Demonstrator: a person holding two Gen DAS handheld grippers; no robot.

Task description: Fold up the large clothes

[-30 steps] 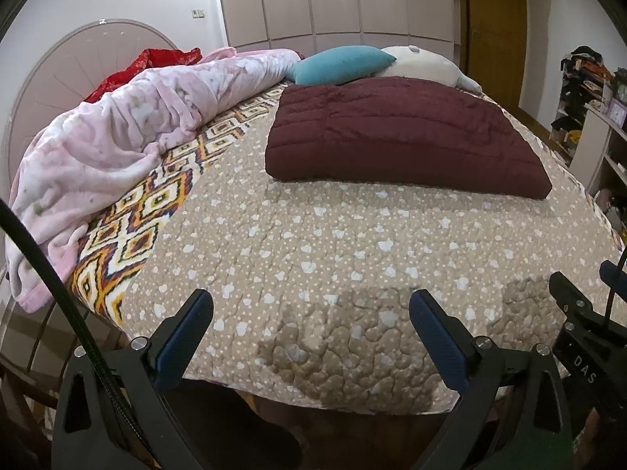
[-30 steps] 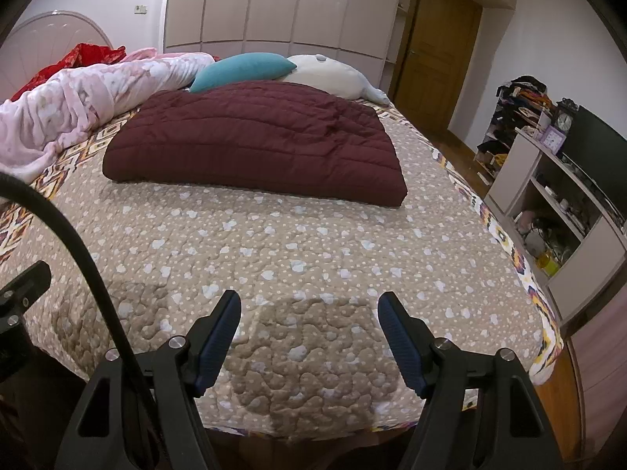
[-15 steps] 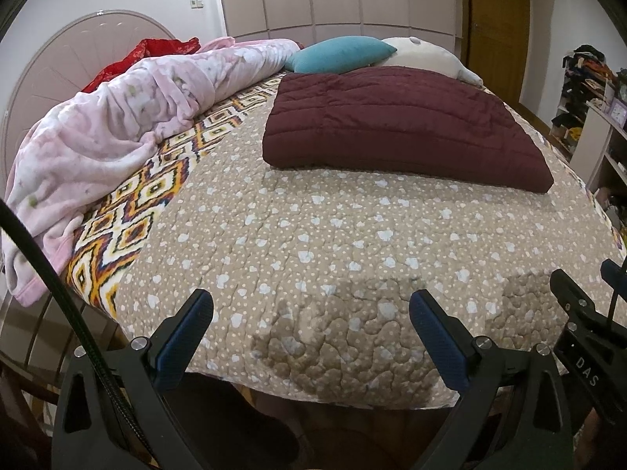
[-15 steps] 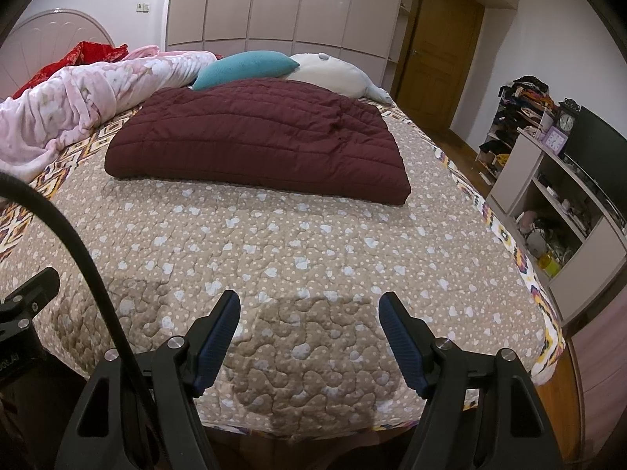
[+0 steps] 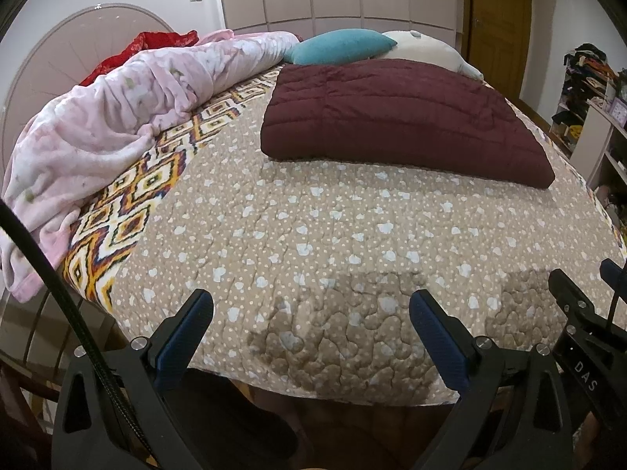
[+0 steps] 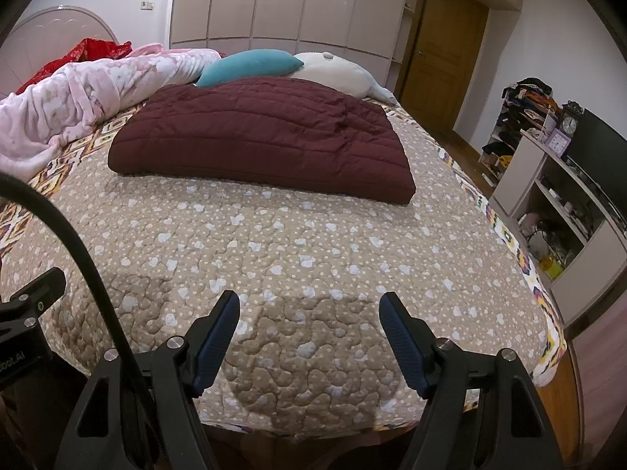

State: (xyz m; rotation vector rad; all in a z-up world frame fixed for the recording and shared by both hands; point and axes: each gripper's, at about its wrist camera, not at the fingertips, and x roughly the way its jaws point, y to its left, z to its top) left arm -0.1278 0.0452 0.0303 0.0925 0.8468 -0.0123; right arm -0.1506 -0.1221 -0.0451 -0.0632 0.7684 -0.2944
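A dark maroon quilted garment (image 5: pixel 399 113) lies folded into a flat rectangle on the far half of the bed; it also shows in the right wrist view (image 6: pixel 262 141). My left gripper (image 5: pixel 311 305) is open and empty over the bed's near edge, well short of the garment. My right gripper (image 6: pixel 309 307) is open and empty too, beside the left one over the same near edge. The right gripper's body shows at the right edge of the left wrist view (image 5: pixel 588 337).
The bed's brown heart-print quilt (image 5: pixel 333 235) spreads between me and the garment. A pink blanket (image 5: pixel 117 117) is heaped along the left side. A teal pillow (image 5: pixel 341 45) and a white cushion (image 6: pixel 337 72) lie behind the garment. Shelves (image 6: pixel 564 203) stand right of the bed.
Both grippers have tilted slightly, so the bed and the garment sit a little lower in view. The jaws stay open and empty. The garment has not moved.
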